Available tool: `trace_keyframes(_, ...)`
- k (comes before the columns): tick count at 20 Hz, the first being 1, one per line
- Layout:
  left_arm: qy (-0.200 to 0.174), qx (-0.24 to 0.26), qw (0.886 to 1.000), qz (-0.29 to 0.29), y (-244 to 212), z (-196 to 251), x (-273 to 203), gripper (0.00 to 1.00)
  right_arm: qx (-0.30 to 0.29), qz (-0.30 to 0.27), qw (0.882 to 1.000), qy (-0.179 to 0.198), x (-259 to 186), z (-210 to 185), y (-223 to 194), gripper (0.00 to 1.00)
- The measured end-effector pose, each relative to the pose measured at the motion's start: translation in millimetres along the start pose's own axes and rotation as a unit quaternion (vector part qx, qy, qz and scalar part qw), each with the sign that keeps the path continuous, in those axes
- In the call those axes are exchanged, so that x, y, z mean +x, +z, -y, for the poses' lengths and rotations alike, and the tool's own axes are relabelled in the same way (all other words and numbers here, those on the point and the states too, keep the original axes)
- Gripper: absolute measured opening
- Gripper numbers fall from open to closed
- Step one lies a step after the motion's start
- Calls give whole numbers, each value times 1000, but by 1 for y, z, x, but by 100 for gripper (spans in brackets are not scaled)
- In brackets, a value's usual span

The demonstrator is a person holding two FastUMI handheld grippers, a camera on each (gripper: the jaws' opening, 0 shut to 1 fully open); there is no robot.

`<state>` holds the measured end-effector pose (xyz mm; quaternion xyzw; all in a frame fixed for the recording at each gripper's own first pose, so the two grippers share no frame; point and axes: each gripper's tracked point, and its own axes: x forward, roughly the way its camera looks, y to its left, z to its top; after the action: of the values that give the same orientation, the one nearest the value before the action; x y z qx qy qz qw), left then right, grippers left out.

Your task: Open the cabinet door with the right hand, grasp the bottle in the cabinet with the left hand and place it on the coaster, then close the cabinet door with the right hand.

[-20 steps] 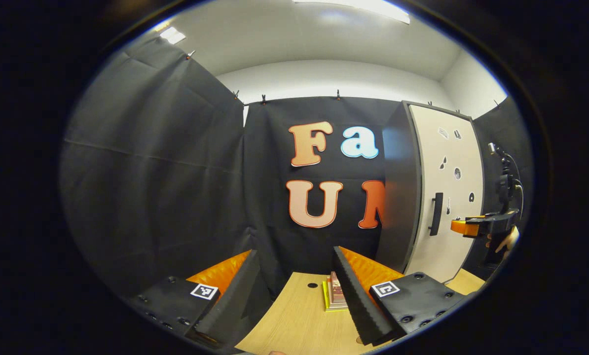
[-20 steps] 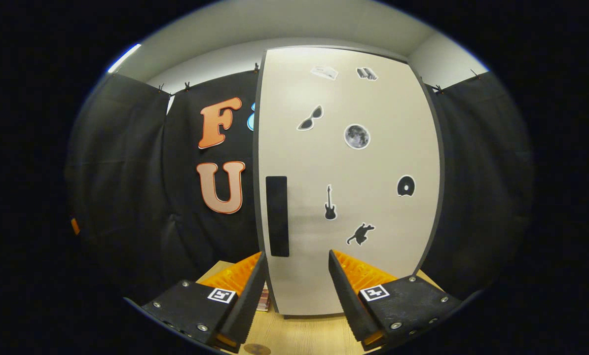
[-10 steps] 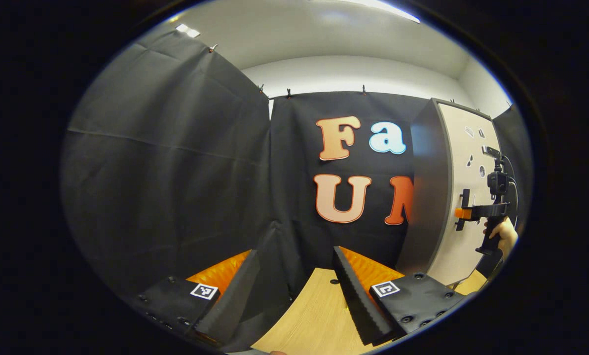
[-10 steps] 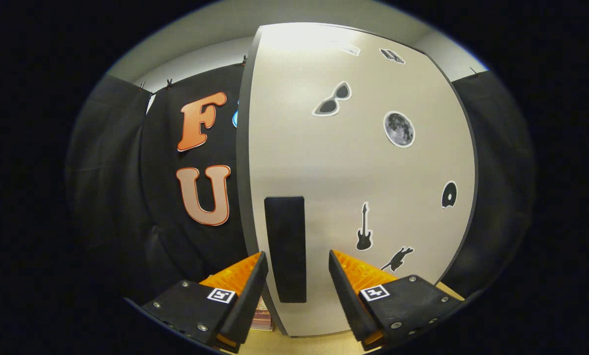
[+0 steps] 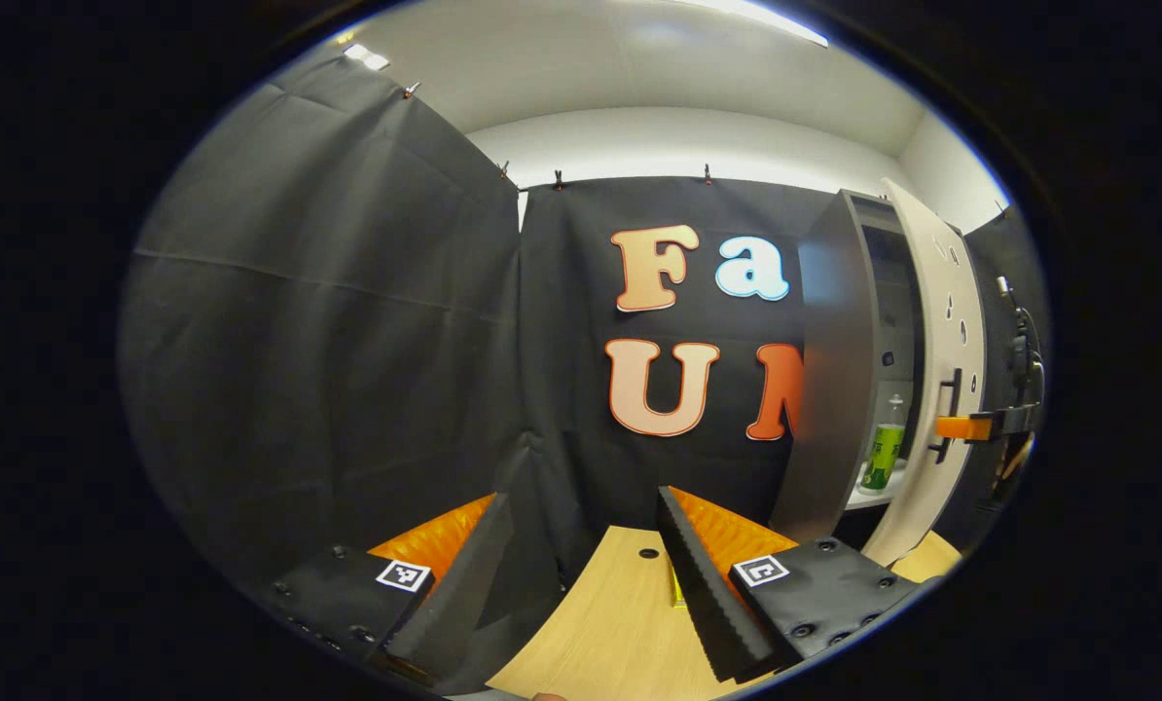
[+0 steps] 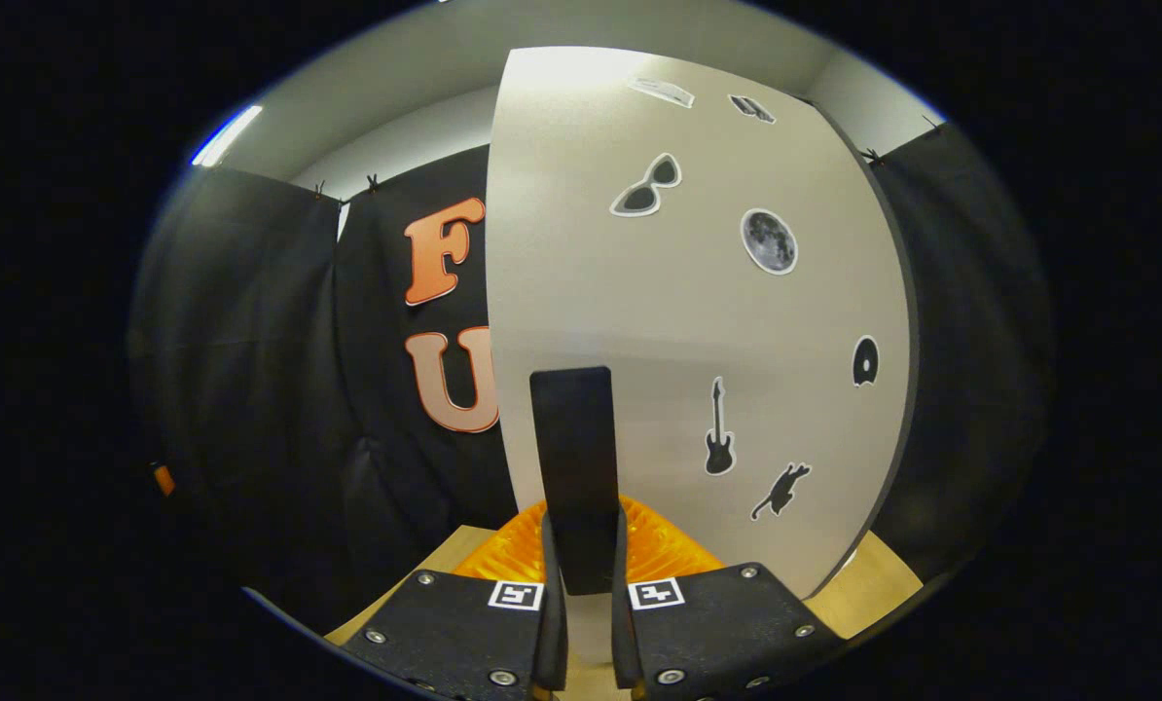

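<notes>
Black handle (image 6: 573, 477) was clamped by the right claw (image 6: 581, 623), cabinet door (image 6: 678, 321) partly open. Green bottle (image 5: 881, 456) stood inside on the shelf. Left claw (image 5: 581, 574), released, should reach it next.

No legible words, brands or numbers anywhere. Square black-and-white coded markers on both fingers of the left tool (image 5: 581, 574) and the right tool (image 6: 581, 623), carrying no readable characters. On the cabinet door (image 6: 639, 321), picture stickers only: sunglasses, a moon, a guitar and a cat above and right of the handle (image 6: 573, 467). On the green bottle (image 5: 881, 458), left of the door, label print too small to read.
</notes>
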<state>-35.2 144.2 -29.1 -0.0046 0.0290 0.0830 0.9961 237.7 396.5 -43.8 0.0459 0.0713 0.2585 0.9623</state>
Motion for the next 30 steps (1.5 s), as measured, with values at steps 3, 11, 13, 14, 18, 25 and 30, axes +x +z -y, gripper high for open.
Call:
trace_keyframes(3,-22,-3,1000,-2,-1,24,6,97,-19,-3,1000,-15,-53,25,-2,18)
trace_keyframes(11,-73,-8,997,7,8,78,4,97,-45,-8,996,-83,-142,93,-2,16)
trace_keyframes(13,-81,-7,997,10,9,88,2,97,-48,-5,994,-98,-157,108,-1,14)
trace_keyframes(14,-85,-8,996,10,10,93,2,97,-46,-6,993,-107,-165,116,-1,13)
trace_keyframes(18,-103,-10,995,11,12,118,-4,98,-56,-8,987,-149,-187,147,-1,10)
trace_keyframes(25,-129,3,992,5,6,166,-4,97,-23,1,981,-190,-218,204,1,8)
trace_keyframes(30,-144,3,990,-1,-2,203,-1,96,4,-17,975,-223,-241,246,-17,8)
